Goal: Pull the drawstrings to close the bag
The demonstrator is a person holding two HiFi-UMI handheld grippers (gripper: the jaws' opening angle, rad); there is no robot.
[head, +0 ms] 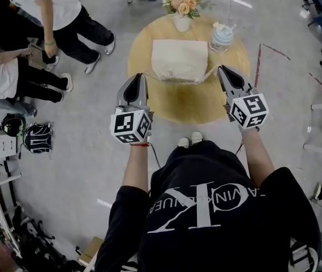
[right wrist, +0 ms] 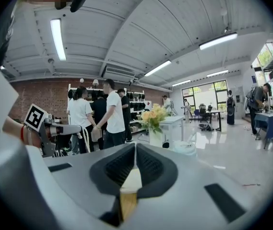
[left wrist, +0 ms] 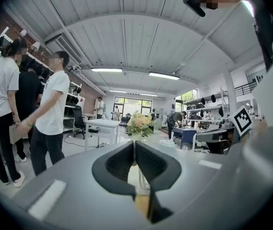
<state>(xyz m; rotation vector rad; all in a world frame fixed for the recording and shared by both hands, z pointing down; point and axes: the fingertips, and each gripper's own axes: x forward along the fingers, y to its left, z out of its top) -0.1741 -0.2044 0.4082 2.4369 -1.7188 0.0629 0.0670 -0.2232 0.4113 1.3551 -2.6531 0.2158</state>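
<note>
Bag [head: 179,58] lies flat at upper centre of the frame on the round counter [head: 189,107], mouth toward me, with a drawstring [head: 210,75] running from each lower corner to a tool tip. Left tool [head: 140,78] and right tool [head: 222,69] are both pressed together; I judge each pinches its cord end, though the tool views show no cord. Cloth looks soft and light and the cord thin, so grip near the ends and pull outward, expecting the bag to slide.

I have the bag [head: 179,60] on the worktop [head: 189,105], a vase [head: 181,21] behind it and a cup [head: 222,37] at its right rear. The left gripper [head: 142,76] and right gripper [head: 221,68] flank its near corners, on the drawstrings [head: 210,75].
</note>
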